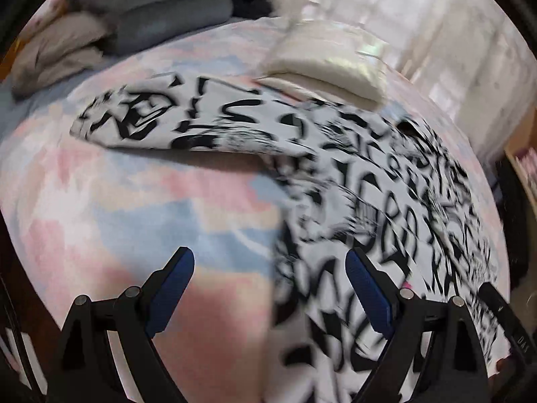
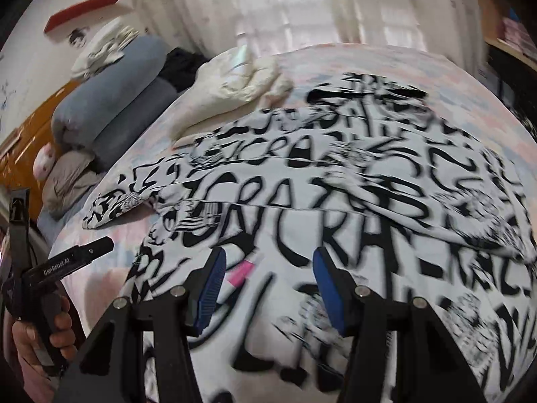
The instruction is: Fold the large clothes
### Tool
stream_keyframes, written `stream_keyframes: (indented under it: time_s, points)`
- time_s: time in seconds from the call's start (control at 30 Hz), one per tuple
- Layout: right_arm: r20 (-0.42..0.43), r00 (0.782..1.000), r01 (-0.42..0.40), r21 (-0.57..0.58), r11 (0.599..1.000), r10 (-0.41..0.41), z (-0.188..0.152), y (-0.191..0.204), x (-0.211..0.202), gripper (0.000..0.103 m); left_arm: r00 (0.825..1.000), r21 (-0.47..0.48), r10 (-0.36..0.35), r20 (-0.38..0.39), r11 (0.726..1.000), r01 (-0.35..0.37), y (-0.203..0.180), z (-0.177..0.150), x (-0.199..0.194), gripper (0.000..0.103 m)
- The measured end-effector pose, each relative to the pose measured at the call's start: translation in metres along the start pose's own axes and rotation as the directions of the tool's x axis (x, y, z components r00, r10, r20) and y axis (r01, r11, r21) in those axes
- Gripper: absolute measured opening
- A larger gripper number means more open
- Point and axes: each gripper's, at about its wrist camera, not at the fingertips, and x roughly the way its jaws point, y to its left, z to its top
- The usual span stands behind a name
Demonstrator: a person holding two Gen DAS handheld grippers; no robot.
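Your left tool (image 1: 270, 263) stood wide, its blue ribbed pads (image 1: 171, 297) spread apart with nothing between them. It hung above the bed (image 1: 100, 221), over the pastel pink-and-blue patterned bedspread, at the left edge of the large white garment printed with black lettering (image 1: 386, 194). One pad was over bare bedspread and the other over the printed cloth. Whether either pad touched the fabric cannot be told through the blur.

Your right tool (image 2: 268, 263) stood narrower, about half spread, with its blue pads (image 2: 209, 294) apart and gripping nothing. It was over the near part of the same garment (image 2: 335, 184), where a small pink tag (image 2: 243, 270) showed between the fingers on the cloth.

The garment lay spread across the middle of the bed. One sleeve (image 1: 134, 117) reached out toward the head end, and a fold line ran across the body.

Beyond it, toward the far edge of the bed, a cream-white folded piece of clothing (image 2: 235, 80) rested with its near edge touching the printed garment. At the head end lay stacked blue-grey bolster pillows (image 2: 110, 100) and a beige pillow (image 2: 67, 174) beside them. In the right wrist view your left hand (image 2: 37, 336) gripped the black handle of the other tool at the lower left edge. Pale curtains (image 2: 302, 6) hung behind the bed.
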Motion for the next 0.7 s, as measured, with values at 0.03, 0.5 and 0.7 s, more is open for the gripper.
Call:
stream_keyframes:
  time_s: [0.03,0.5,0.7]
  points:
    - [-0.002,1.000,-0.005,-0.013,1.000,0.005,0.004,0.009,0.008,0.054,1.000,-0.017,-0.006,0.000,1.000,0.006,0.008,0.003,0.003,0.091]
    - [-0.013,0.995,-0.103,-0.202,0.974,0.103,0.071,0.143,0.139,0.038,0.989,-0.368,-0.120,0.084,0.919,0.142,0.155,0.080,0.084,0.090]
    - [-0.097,0.990,-0.127,-0.234,0.964,0.107,0.073,0.181,0.205,0.018,0.989,-0.443,-0.095,0.110,0.887,0.134,0.178,0.109,0.112,0.091]
